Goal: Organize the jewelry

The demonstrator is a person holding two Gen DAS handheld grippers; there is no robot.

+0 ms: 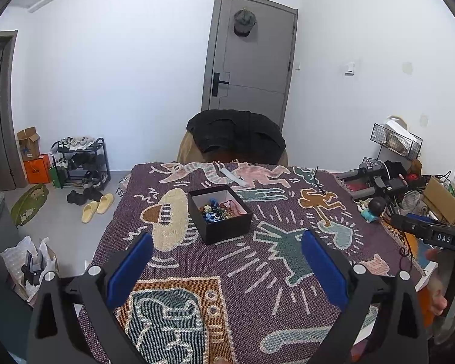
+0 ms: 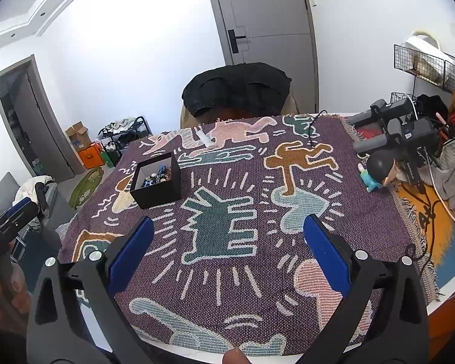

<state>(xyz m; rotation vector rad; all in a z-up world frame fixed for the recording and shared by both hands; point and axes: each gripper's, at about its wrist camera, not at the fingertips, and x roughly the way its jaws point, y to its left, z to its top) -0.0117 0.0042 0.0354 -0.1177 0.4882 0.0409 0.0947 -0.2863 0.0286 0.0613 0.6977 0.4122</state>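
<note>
Jewelry (image 1: pixel 216 210) sits heaped in the black box (image 1: pixel 227 230) on the tabletop (image 2: pixel 257 279); none lies outside; left gripper (image 1: pixel 227 267) and right gripper (image 2: pixel 229 256) hover, jaws wide open, empty; finished or pending, can't tell.

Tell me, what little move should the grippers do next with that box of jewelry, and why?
Probably bring the left gripper forward over the open black square box. Its jaws are wide open and hold nothing, and the tangled colourful jewelry sits heaped inside, straight ahead on the patterned woven blanket. Whether pieces are to come out or are already gathered in, the pictures can't say.
</note>
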